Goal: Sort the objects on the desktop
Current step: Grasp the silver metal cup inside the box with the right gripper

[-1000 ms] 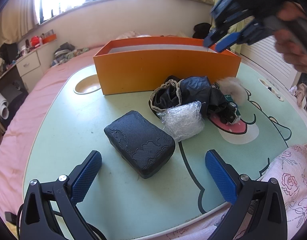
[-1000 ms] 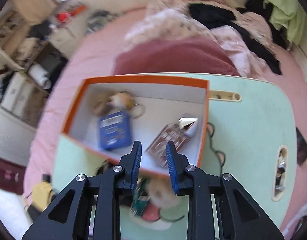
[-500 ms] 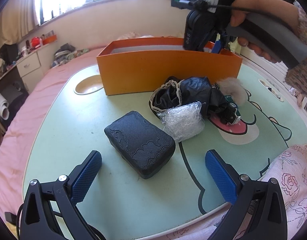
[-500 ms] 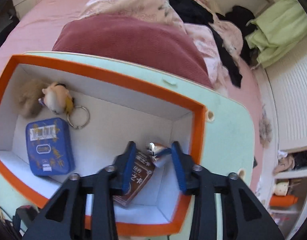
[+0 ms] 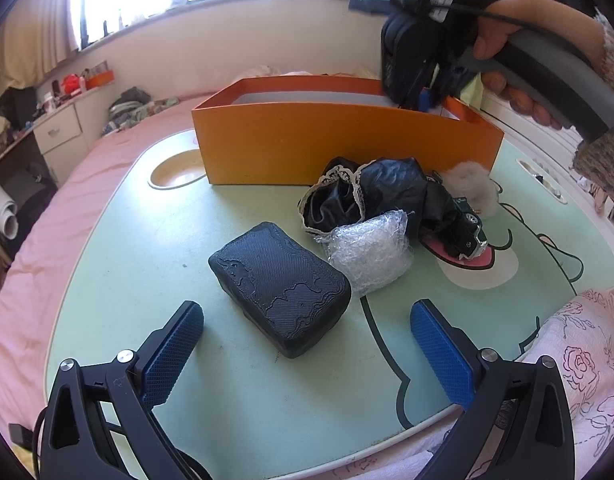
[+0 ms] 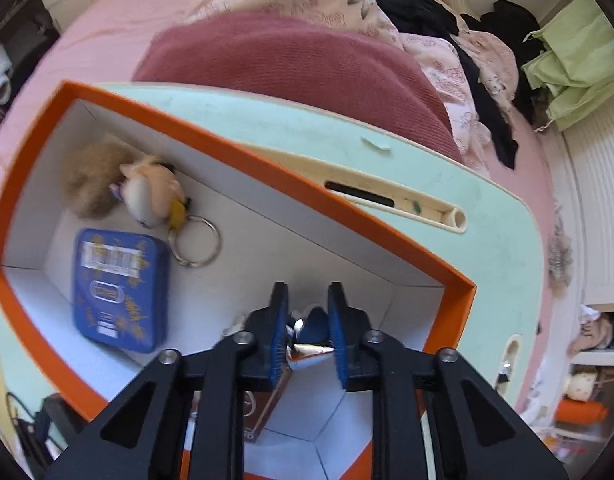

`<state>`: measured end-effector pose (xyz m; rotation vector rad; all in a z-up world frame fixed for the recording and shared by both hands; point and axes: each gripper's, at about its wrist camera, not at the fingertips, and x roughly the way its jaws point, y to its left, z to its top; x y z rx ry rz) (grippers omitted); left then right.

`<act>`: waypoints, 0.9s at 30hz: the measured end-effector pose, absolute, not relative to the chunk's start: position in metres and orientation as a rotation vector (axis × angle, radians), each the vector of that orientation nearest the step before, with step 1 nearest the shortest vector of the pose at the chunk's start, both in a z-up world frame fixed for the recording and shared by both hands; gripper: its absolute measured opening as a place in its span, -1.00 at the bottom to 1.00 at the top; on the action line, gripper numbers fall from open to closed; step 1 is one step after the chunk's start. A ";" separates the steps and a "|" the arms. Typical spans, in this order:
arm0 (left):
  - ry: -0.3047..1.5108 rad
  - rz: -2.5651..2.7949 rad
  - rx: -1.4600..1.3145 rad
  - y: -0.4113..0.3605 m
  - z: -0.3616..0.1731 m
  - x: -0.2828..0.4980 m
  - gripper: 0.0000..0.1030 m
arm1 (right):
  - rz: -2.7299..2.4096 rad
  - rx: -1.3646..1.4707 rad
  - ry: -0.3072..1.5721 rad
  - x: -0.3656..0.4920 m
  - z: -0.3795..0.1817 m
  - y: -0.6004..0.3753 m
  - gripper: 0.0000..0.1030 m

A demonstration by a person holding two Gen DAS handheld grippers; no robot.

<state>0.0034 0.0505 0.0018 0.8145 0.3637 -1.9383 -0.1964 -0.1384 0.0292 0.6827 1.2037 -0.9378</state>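
The orange box (image 6: 447, 276) sits toward the far edge of the tabletop (image 5: 155, 248), with open surface left of the black case (image 5: 279, 284). It holds one blue tin (image 6: 119, 288), one plush keychain (image 6: 151, 196) and one brown packet (image 6: 267, 404), which the right tongs (image 6: 307, 336) have clamped by its foil end in the right corner. The left tongs (image 5: 307, 356) hover spread apart, empty, near one plastic-wrap bundle (image 5: 367, 252) and one black cloth heap (image 5: 379, 196).

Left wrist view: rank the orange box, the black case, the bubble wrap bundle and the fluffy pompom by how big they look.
1. orange box
2. black case, though it sits nearest the camera
3. bubble wrap bundle
4. fluffy pompom, partly hidden and farther back
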 end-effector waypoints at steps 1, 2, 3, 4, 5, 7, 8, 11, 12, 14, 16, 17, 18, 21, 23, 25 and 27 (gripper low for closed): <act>0.364 -1.938 0.814 0.051 0.002 0.003 1.00 | -0.930 0.680 1.175 -0.198 0.034 -0.137 -0.91; 0.364 -1.939 0.814 0.051 0.002 0.003 1.00 | -0.919 0.686 1.136 -0.200 0.041 -0.136 -0.92; 0.364 -1.939 0.814 0.051 0.002 0.003 1.00 | -0.902 0.690 1.106 -0.203 0.047 -0.134 -0.92; 0.364 -1.939 0.815 0.051 0.002 0.003 1.00 | -0.882 0.692 1.087 -0.205 0.054 -0.130 -0.92; 0.364 -1.939 0.814 0.051 0.002 0.003 1.00 | -0.870 0.688 1.075 -0.207 0.059 -0.126 -0.92; 0.363 -1.939 0.815 0.051 0.002 0.004 1.00 | -0.878 0.662 1.048 -0.211 0.070 -0.119 -0.92; 0.363 -1.939 0.814 0.051 0.002 0.003 1.00 | -0.882 0.652 1.035 -0.213 0.072 -0.118 -0.92; 0.364 -1.939 0.814 0.051 0.002 0.003 1.00 | -0.837 0.648 1.059 -0.209 0.072 -0.114 -0.81; 0.363 -1.939 0.814 0.051 0.002 0.003 1.00 | -0.823 0.655 1.078 -0.206 0.068 -0.114 -0.71; 0.363 -1.939 0.815 0.052 0.002 0.003 1.00 | -0.834 0.667 1.086 -0.204 0.059 -0.117 -0.23; 0.363 -1.940 0.814 0.052 0.002 0.004 1.00 | -0.863 0.651 1.073 -0.202 0.056 -0.118 0.08; 0.363 -1.940 0.814 0.052 0.002 0.003 1.00 | -0.875 0.649 1.070 -0.199 0.053 -0.118 0.12; 0.363 -1.940 0.814 0.052 0.002 0.003 1.00 | -0.880 0.654 1.075 -0.195 0.048 -0.120 0.12; 0.362 -1.940 0.814 0.052 0.002 0.003 1.00 | -0.905 0.667 1.135 -0.185 0.032 -0.124 0.11; 0.362 -1.940 0.814 0.052 0.002 0.003 1.00 | -0.967 0.621 1.154 -0.183 0.026 -0.124 -0.19; 0.361 -1.941 0.813 0.053 0.002 0.003 1.00 | -0.999 0.578 1.141 -0.185 0.029 -0.120 -0.26; 0.359 -1.940 0.813 0.053 0.002 0.003 1.00 | -0.952 0.618 1.090 -0.191 0.035 -0.119 -0.26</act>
